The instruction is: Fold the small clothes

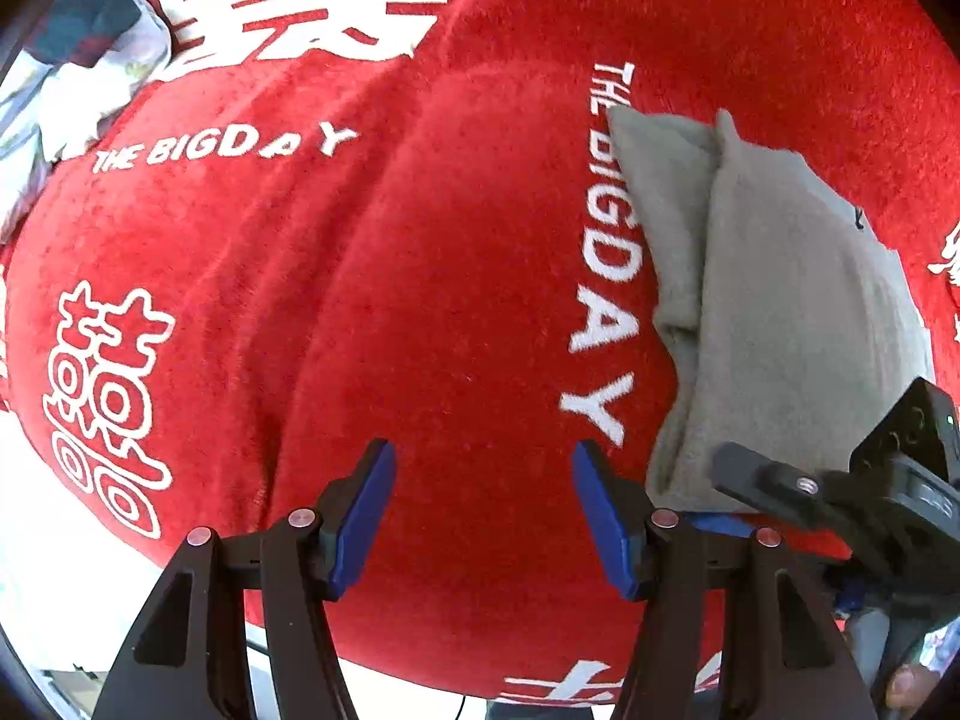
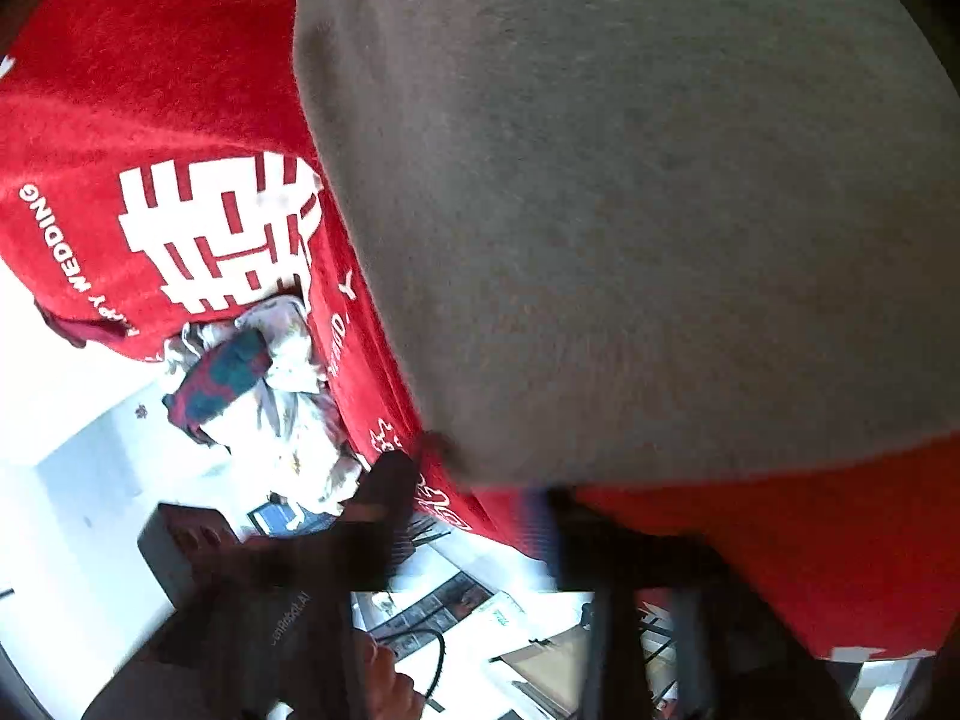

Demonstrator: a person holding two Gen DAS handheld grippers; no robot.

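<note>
Left gripper (image 1: 483, 516) above red blanket (image 1: 420, 270), jaws apart, empty; beside folded grey garment (image 1: 780, 330). Right gripper's jaws blurred, state unclear.

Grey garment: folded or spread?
Folded. In the left wrist view the grey garment lies on the red blanket with one layer doubled over another along a crease.

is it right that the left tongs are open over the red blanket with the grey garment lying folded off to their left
Not quite. The left tongs are open over the red blanket, but the grey garment lies folded to their right, not their left. The left wrist view shows it beside the "THE BIG DAY" lettering, with the right tongs at its near edge.
</note>
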